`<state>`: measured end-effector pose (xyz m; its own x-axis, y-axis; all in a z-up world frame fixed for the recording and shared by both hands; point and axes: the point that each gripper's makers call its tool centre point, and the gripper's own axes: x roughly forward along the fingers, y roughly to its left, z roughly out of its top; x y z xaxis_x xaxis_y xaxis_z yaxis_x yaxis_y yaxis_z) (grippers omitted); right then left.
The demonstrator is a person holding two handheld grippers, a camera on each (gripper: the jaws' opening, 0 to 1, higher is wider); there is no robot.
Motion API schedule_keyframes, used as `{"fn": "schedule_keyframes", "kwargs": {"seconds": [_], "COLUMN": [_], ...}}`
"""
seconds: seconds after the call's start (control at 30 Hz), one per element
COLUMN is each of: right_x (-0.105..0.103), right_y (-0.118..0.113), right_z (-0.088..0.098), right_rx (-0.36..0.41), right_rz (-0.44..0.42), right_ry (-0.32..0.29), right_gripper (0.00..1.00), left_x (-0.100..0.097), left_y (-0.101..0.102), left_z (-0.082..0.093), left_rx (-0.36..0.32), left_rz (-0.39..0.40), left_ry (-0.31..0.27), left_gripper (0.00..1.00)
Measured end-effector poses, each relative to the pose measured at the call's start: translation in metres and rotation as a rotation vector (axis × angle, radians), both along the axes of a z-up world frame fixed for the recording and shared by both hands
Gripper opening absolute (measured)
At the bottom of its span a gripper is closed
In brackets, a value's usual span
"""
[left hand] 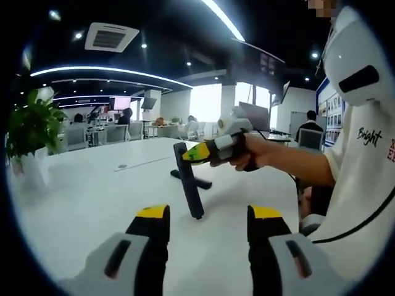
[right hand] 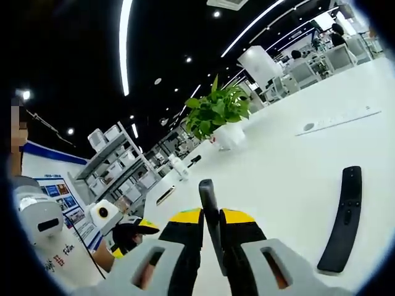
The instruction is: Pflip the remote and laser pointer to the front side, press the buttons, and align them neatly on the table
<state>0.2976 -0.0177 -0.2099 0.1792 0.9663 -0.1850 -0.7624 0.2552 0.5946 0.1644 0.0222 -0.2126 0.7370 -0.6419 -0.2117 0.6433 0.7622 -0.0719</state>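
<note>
Two hand-held grippers: right hand-held gripper (right hand: 211, 229) is clamped on the laser pointer (right hand: 208, 206), held upright on the desk (right hand: 296, 166); left hand-held gripper (left hand: 208, 223) gapes empty. Remote (right hand: 343, 221) lies beside. Narrow pinch; pointer could twist out when flipped.

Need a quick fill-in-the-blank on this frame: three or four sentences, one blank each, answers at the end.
1. The right claw is shut on a slim ____ device, held upright off the table.
2. The left claw is ____, with nothing between its jaws.
3. The long remote lies flat on the ____.
4. A potted ____ stands on the table in the right gripper view.

Missing words: black; open; table; plant
</note>
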Motion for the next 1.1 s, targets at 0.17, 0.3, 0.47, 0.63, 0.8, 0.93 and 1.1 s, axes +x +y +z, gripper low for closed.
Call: {"fn": "schedule_keyframes", "kwargs": {"seconds": [0.17,0.3,0.47,0.63,0.8,0.93,1.1], "right_x": [-0.003,0.0,0.003,0.005,0.008,0.01,0.014], "right_y": [0.007,0.006,0.005,0.003,0.007,0.009,0.009], "right_z": [0.002,-0.002,-0.003,-0.003,-0.004,-0.005,-0.002], "right_rx": [0.047,0.033,0.034,0.033,0.051,0.043,0.031], "right_rz": [0.033,0.027,0.015,0.006,0.014,0.023,0.027], "right_ry": [0.031,0.034,0.031,0.033,0.04,0.041,0.032], "right_gripper": [0.14,0.14,0.14,0.14,0.14,0.14,0.14], "left_x": [-0.003,-0.002,-0.002,-0.003,-0.005,-0.008,-0.008], "left_y": [0.001,0.0,0.0,-0.001,-0.002,0.002,0.011], "left_z": [-0.002,-0.005,-0.005,-0.008,-0.008,-0.008,-0.005], "left_rx": [-0.004,-0.004,-0.001,0.012,0.011,0.023,0.029], "left_rz": [0.002,0.005,0.012,0.02,0.034,0.052,0.082], "left_ry": [0.007,0.015,0.016,0.026,0.026,0.022,0.017], "left_gripper": [0.5,0.5,0.5,0.5,0.5,0.5,0.5]}}
